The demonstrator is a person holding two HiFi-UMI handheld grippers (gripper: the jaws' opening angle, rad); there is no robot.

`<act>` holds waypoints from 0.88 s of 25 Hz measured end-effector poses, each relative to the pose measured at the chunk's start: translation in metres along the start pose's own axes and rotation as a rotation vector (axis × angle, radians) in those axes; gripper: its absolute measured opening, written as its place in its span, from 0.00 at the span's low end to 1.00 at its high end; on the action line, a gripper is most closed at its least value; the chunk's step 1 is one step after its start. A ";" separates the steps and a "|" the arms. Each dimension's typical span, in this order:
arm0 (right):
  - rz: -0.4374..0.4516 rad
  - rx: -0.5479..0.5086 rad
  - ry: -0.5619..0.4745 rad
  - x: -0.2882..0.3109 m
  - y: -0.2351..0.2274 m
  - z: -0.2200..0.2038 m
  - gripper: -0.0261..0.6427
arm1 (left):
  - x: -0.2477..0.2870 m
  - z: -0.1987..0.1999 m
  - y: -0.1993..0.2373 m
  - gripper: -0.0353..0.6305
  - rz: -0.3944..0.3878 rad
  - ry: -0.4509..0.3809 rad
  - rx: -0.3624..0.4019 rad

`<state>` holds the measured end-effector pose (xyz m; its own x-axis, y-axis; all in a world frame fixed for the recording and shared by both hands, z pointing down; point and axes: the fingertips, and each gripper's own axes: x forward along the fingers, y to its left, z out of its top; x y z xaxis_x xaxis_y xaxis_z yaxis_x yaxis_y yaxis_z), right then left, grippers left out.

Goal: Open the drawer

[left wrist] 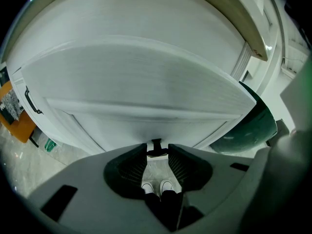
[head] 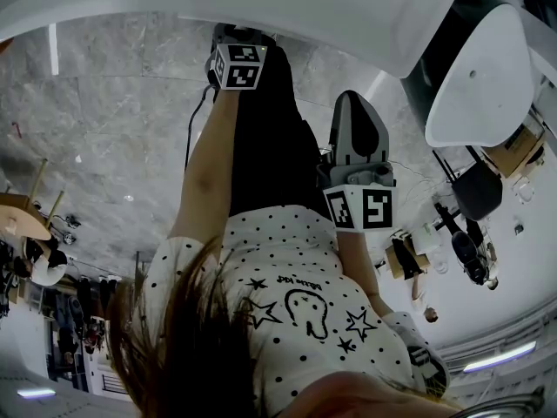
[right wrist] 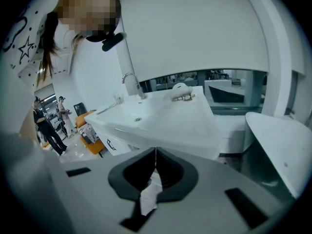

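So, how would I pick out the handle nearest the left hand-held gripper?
Find the broad white drawer front filling the left gripper view. Below its middle, a small black handle sits between the jaws of the left hand-held gripper. The other black handle, far left, has nothing near it.

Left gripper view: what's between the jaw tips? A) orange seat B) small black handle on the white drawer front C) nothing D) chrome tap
B: in the left gripper view, the left gripper has its jaw tips pressed against both sides of the small black handle, which sticks out of the white drawer front.
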<state>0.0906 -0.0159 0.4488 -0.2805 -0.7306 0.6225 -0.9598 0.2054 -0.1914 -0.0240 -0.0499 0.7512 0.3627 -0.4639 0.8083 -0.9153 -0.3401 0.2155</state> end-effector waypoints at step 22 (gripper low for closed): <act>0.007 -0.011 0.010 -0.004 -0.001 -0.011 0.06 | -0.008 -0.021 -0.008 0.26 -0.008 0.002 0.004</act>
<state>0.0922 -0.0059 0.4545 -0.2877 -0.7223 0.6289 -0.9577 0.2181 -0.1876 -0.0236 -0.0266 0.7542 0.3692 -0.4596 0.8077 -0.9118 -0.3473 0.2192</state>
